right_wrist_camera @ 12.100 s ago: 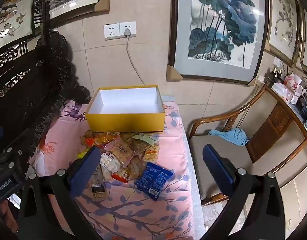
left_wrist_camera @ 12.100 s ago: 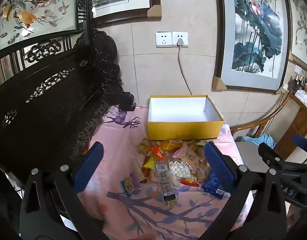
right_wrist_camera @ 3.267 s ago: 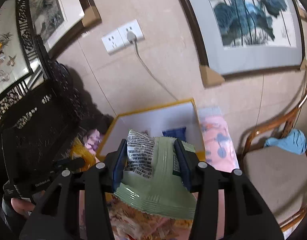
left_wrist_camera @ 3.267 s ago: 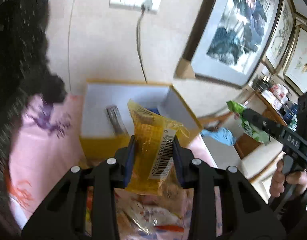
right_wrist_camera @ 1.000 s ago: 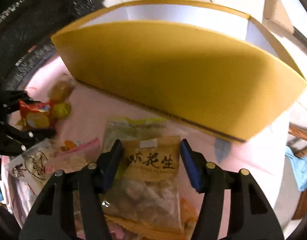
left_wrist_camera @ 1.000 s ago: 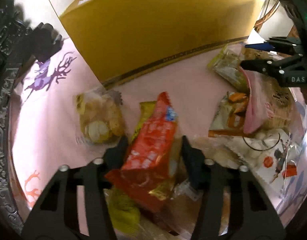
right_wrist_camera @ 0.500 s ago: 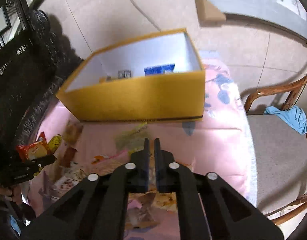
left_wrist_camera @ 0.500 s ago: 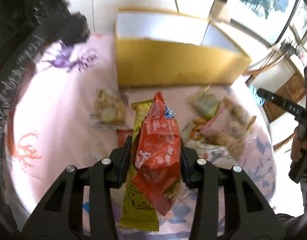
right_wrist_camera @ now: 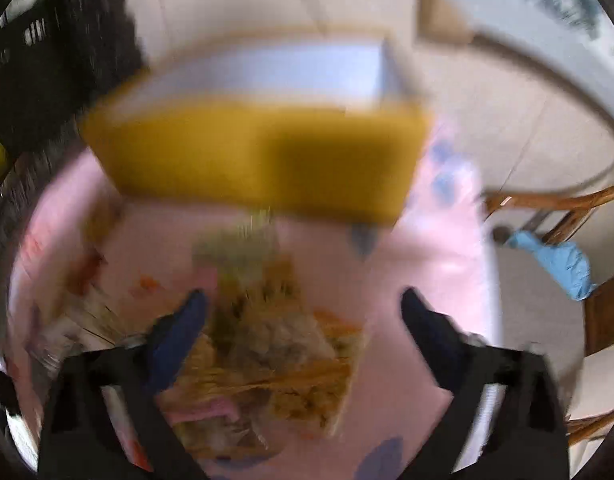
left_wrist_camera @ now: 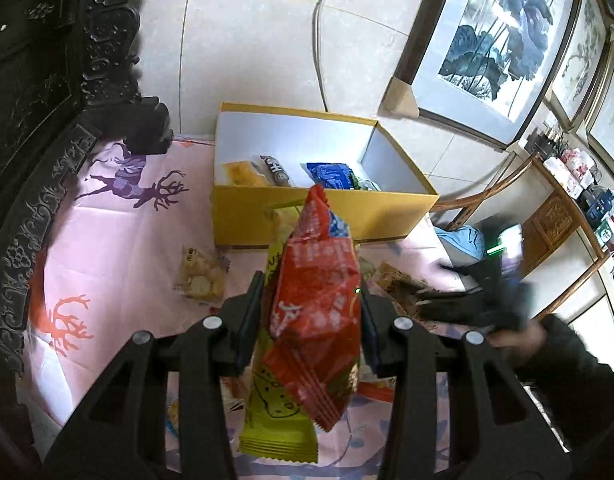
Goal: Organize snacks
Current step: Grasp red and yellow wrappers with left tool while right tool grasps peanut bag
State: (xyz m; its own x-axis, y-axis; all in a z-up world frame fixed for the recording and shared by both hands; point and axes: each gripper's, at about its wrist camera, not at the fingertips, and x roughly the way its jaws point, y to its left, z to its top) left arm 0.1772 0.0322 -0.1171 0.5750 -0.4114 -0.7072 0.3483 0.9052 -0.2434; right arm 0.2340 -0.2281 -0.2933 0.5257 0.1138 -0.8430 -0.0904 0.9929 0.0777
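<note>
Two packets sit pinched together in the left hand-held gripper [left_wrist_camera: 310, 318]: a red snack packet [left_wrist_camera: 317, 316] in front and a yellow-green snack packet [left_wrist_camera: 277, 420] behind it, both standing roughly upright between the pads, their lower ends hanging below the fingers. We note this gripper is raised above the tabletop [left_wrist_camera: 119, 240], pointing toward the yellow box [left_wrist_camera: 319, 216], which stands open at the far side of the pink cloth near the wall. Inside the box we see a yellow packet [left_wrist_camera: 243, 172], a dark bar-shaped packet [left_wrist_camera: 275, 170] and a blue packet [left_wrist_camera: 330, 176] lying on its white floor. A clear packet of round biscuits [left_wrist_camera: 201, 274] lies alone on the cloth, left of the held packets and in front of the box.

From the left wrist view, the right hand-held gripper [left_wrist_camera: 447, 300] appears at the right, blurred, low over the snacks, with the person's hand [left_wrist_camera: 515, 332] gripping its handle. The right wrist view is heavily smeared. We can still make out that the right hand-held gripper [right_wrist_camera: 303, 312] has its blue-padded fingers [right_wrist_camera: 183, 320] spread wide, tilted down over a loose pile of snack packets [right_wrist_camera: 275, 352] on the tabletop [right_wrist_camera: 427, 280], with nothing between them. The yellow box [right_wrist_camera: 259, 160] lies beyond the pile. A wooden chair [right_wrist_camera: 547, 208] with a blue cloth [right_wrist_camera: 559, 260] on it stands to the right.
</note>
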